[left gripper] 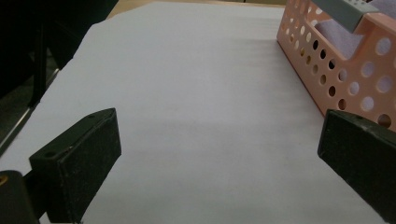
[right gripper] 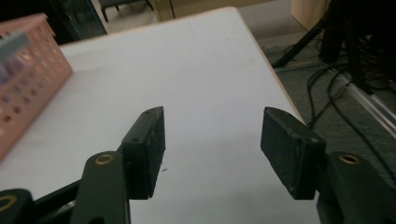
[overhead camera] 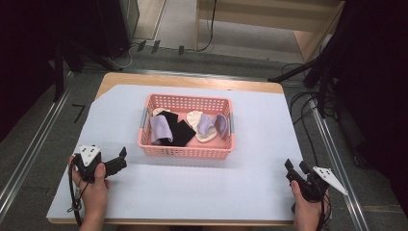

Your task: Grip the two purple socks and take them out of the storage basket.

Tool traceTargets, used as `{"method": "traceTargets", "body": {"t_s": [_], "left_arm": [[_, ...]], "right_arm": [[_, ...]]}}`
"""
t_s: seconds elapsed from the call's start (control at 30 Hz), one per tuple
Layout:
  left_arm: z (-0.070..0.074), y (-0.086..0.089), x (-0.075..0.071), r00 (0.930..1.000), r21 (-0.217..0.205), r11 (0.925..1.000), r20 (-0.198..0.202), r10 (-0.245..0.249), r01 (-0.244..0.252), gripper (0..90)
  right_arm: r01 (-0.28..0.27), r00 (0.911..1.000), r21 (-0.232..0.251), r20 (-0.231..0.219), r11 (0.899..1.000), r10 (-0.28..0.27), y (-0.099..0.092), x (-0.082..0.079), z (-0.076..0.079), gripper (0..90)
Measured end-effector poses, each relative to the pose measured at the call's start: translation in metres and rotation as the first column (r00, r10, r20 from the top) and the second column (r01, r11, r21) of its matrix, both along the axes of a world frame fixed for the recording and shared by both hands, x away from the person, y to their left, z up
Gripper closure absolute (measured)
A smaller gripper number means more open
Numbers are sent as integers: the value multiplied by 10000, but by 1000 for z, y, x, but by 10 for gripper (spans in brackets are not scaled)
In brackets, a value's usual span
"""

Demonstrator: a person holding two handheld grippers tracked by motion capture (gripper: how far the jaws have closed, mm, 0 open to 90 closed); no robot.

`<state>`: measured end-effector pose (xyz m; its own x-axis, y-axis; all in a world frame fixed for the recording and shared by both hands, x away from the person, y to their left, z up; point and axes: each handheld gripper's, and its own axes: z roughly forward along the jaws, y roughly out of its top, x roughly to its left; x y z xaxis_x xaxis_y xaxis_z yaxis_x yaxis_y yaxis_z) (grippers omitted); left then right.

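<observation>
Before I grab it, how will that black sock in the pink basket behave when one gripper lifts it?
The black sock lies crumpled flat, so it will probably drape limp from the jaws. It looks like thin fabric, likely very light. It overlaps the lavender sock in the pink basket, so it may drag that along.

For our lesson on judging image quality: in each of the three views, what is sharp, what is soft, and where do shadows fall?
High view: even light, the pink basket casts a soft shadow forward, surroundings dark. Left gripper view: the basket wall is fairly sharp, the left gripper near and slightly soft. Right gripper view: the right gripper is sharp, the basket blurred at the edge.
</observation>
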<state>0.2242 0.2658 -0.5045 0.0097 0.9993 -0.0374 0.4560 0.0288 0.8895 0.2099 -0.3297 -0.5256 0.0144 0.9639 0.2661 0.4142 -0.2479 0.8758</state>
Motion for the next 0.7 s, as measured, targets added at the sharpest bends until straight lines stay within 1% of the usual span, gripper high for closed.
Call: {"method": "traceTargets", "body": {"t_s": [0.03, 0.07, 0.1, 0.13, 0.17, 0.2, 0.23, 0.27, 0.3, 0.33, 0.37, 0.4, 0.43, 0.47, 0.5, 0.53, 0.57, 0.6, 0.63, 0.67, 0.7], "left_arm": [[0, 0, 0, 10000, -30, 10000, 25, -80, 81, 2], [0, 0, 0, 9998, 15, 9998, 30, -209, 209, 2], [0, 0, 0, 9998, 15, 9998, 30, -209, 209, 2], [0, -1, -1, 9991, 67, 9992, 118, -401, 400, 4], [0, -1, -1, 9991, 67, 9992, 118, -401, 400, 13], [0, -2, -2, 9987, 110, 9988, 150, -479, 477, 13], [0, -2, -2, 9984, 197, 9982, 96, -565, 563, 24], [0, -2, -2, 9983, 191, 9983, 188, -557, 554, 24], [0, -2, -2, 9983, 191, 9983, 188, -557, 554, 24], [0, -2, -2, 9982, 189, 9982, 155, -576, 573, 24], [0, -2, -2, 9982, 189, 9982, 155, -576, 573, 24], [0, -2, -2, 9982, 170, 9982, 125, -580, 578, 24], [0, -2, -2, 9986, 194, 9984, 100, -524, 522, 24], [0, -2, -2, 9986, 194, 9984, 100, -524, 522, 22], [0, -2, -1, 9989, 171, 9988, 88, -467, 466, 3], [0, -2, -1, 9990, 175, 9989, -19, -445, 445, 0], [0, -2, -1, 9990, 175, 9989, -19, -445, 445, 0], [1, -2, 0, 9983, 294, 9980, -223, -547, 553, 0], [0, -4, 2, 9979, 450, 9975, -370, -534, 550, 0], [0, -7, 2, 9967, 735, 9949, -479, -654, 689, 0], [0, -7, 2, 9967, 735, 9949, -479, -654, 689, 0]], "right_arm": [[3, 9999, 211, 105, 9998, -6, 2, 0, 2, 421], [-5, 9997, 208, 243, 9998, 0, 4, 0, 4, 433], [-84, 9992, 259, 399, 9996, 73, 6, -1, 7, 454], [-206, 9979, 450, 618, 9988, 178, 9, 0, 10, 468], [-206, 9979, 450, 618, 9988, 178, 9, 0, 10, 468], [-346, 9967, 585, 747, 9977, 302, 12, 0, 13, 483], [-578, 9951, 375, 830, 9976, 545, 20, 2, 20, 498], [-641, 9949, 333, 795, 9974, 613, 24, 3, 23, 498], [-719, 9943, 200, 810, 9972, 700, 27, 4, 26, 499], [-778, 9939, 205, 793, 9968, 760, 32, 5, 29, 499], [-778, 9939, 205, 793, 9968, 760, 32, 5, 29, 499], [-959, 9925, 160, 772, 9953, 944, 40, 7, 34, 498], [-1052, 9920, 98, 717, 9944, 1042, 44, 8, 37, 497], [-1052, 9920, 98, 717, 9944, 1042, 44, 8, 37, 497], [-1276, 9898, 66, 640, 9918, 1270, 54, 10, 44, 495], [-1386, 9881, 12, 673, 9903, 1383, 57, 12, 46, 494], [-1386, 9881, 12, 673, 9903, 1383, 57, 12, 46, 494], [-1563, 9854, 20, 684, 9877, 1558, 62, 14, 48, 494], [-1756, 9821, -24, 694, 9845, 1754, 68, 17, 53, 493], [-1865, 9804, -34, 644, 9824, 1863, 76, 21, 58, 489], [-1865, 9804, -34, 644, 9824, 1863, 76, 21, 58, 489]]}}
